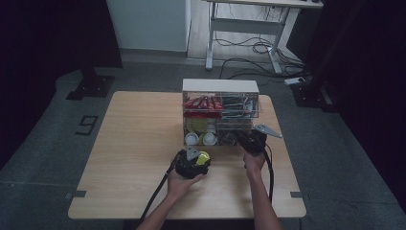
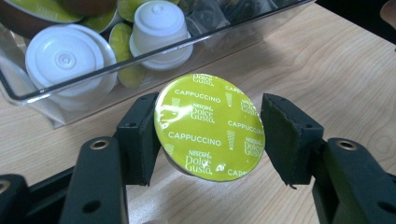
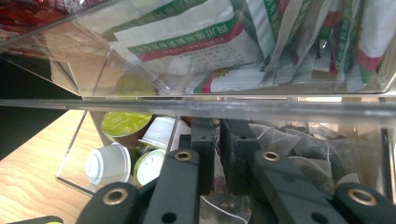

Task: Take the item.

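Pale wood grain ran across the table [image 1: 134, 158], which stood on a grey floor in a dim room, with a white desk frame [image 1: 249, 28] and loose cables behind it. Near the far edge of the table stood a clear acrylic organizer [image 1: 220, 112], its upper tier packed with red sachets [image 1: 203, 103] on one side and green-and-white packets [image 3: 187, 42] on the other, its lower tier holding white capsules [image 2: 65, 58] and green-lidded ones beside a compartment of tea bags [image 3: 299, 144]. The left gripper [image 2: 209, 135] was clenched on a capsule with a yellow-green foil lid [image 2: 210, 126] printed "Cappuccino", a black pad pressed against each side of it, and held it just above the wood directly in front of the organizer's open lower tray. The right gripper [image 3: 217, 154] reached into the lower right compartment among the tea bags; its jaws stood nearly together with a narrow gap, and whether anything was pinched between them could not be told.
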{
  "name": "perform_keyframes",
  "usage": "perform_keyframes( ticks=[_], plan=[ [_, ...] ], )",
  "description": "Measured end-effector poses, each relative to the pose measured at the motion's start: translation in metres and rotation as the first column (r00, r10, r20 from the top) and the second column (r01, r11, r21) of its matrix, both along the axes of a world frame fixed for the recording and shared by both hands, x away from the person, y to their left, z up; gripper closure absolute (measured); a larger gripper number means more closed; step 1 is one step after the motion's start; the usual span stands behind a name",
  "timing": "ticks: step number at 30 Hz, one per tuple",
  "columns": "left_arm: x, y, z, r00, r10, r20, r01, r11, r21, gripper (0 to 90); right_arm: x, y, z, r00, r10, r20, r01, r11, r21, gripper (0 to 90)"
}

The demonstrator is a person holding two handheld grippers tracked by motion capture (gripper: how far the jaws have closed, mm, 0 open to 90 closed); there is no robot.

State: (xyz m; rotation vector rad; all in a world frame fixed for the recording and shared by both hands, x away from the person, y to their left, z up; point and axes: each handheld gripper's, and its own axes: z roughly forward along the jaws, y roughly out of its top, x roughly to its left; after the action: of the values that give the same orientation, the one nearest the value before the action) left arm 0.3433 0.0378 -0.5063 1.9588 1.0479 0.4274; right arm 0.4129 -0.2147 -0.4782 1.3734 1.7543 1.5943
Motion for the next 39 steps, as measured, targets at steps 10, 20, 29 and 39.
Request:
perform_keyframes(
  ticks=[10,20,29,39],
  plan=[
    [0.002,0.007,-0.009,0.9993,0.017,-0.034,-0.017,0.9997,-0.019,40.5,0.001,0.003,-0.002,0.9999,0.006,-0.013,-0.006,1.0,-0.012,84.0],
    [0.004,0.007,-0.001,0.9997,0.015,-0.018,-0.016,0.9992,-0.037,40.5,0.002,0.003,-0.003,0.9999,0.006,-0.014,-0.006,1.0,-0.014,84.3],
    [-0.003,-0.006,-0.005,0.9993,-0.024,-0.027,0.024,0.9993,-0.03,40.5,0.002,0.003,-0.003,0.9999,0.007,-0.015,-0.007,1.0,-0.014,84.4],
    [-0.007,-0.011,-0.01,0.9983,-0.044,-0.038,0.044,0.9989,-0.017,40.5,0.002,0.002,-0.003,0.9999,0.007,-0.015,-0.007,1.0,-0.015,84.8]
  ],
)
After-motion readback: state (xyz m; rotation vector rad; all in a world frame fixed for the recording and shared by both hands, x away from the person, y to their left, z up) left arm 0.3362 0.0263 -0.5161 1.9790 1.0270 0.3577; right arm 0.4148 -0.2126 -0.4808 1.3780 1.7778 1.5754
